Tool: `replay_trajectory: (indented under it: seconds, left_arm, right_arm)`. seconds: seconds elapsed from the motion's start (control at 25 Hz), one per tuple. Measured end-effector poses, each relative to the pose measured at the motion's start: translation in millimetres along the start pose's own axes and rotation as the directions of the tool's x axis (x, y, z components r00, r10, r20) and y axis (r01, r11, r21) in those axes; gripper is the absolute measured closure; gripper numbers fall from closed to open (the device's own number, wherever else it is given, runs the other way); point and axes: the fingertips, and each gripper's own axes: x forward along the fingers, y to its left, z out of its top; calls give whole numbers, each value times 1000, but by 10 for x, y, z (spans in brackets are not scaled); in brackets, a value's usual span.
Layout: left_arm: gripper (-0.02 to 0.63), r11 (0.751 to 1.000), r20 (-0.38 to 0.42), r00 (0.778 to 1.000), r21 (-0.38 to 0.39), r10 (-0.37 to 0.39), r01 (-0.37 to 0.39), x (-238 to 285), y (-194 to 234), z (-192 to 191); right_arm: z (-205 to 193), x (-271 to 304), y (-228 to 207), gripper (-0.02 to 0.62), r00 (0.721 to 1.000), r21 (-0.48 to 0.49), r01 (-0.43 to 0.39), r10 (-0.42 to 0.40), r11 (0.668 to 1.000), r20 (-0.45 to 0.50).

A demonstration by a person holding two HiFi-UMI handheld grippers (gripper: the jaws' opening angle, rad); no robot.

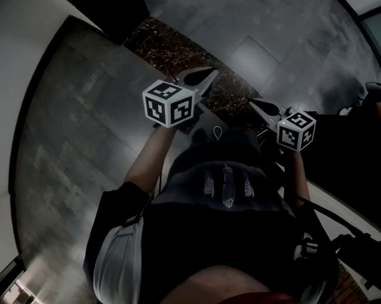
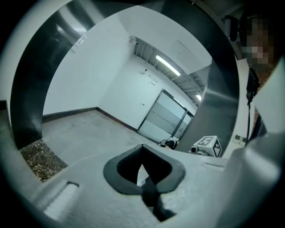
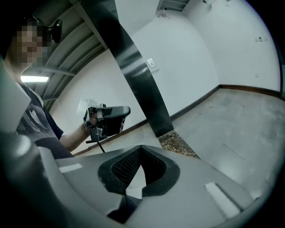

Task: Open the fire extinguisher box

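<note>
Holding both claws up in front of our chest, we judge that we are at the search-and-approach step, with nothing of the task done. The left claw (image 1: 203,78) sits at about 12 o'clock in the head view and the right claw (image 1: 259,107) at 2 o'clock. Each has its jaws together with nothing between them, as its own view shows plainly. The box appears in no view, so we cannot say where it stands. Around us we see only grey floor (image 1: 69,122), a dark stone strip (image 1: 173,48) at 12 o'clock, a dark pillar (image 3: 138,75) and a glass door (image 2: 164,116) at the far wall. Next we would need to turn until the box comes into sight and walk up to it. Then one claw must open to take the door's handle or edge.
</note>
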Motion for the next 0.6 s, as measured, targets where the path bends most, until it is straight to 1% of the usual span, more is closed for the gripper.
replay_trajectory:
  seconds: [0.16, 0.24, 0.32, 0.48, 0.6]
  left_arm:
    - [606, 999, -38, 999, 36, -10, 12, 355, 11, 92]
    - [606, 999, -56, 998, 33, -2, 4, 574, 63, 160]
    - [606, 999, -76, 997, 33, -3, 6, 839, 74, 218]
    - [606, 997, -135, 991, 76, -16, 27, 1400, -28, 235]
    - [607, 996, -160, 987, 83, -21, 35, 1850, -101, 290]
  right_arm:
    - [15, -77, -383, 595, 1000, 54, 14, -15, 998, 23]
    - [53, -102, -575, 595, 1000, 55, 21, -22, 998, 19]
    - [125, -159, -827, 595, 999, 55, 26, -27, 998, 26]
    - [190, -356, -1314, 595, 998, 128, 16, -24, 992, 55]
    - [227, -524, -1673, 595, 998, 141, 16, -23, 990, 53]
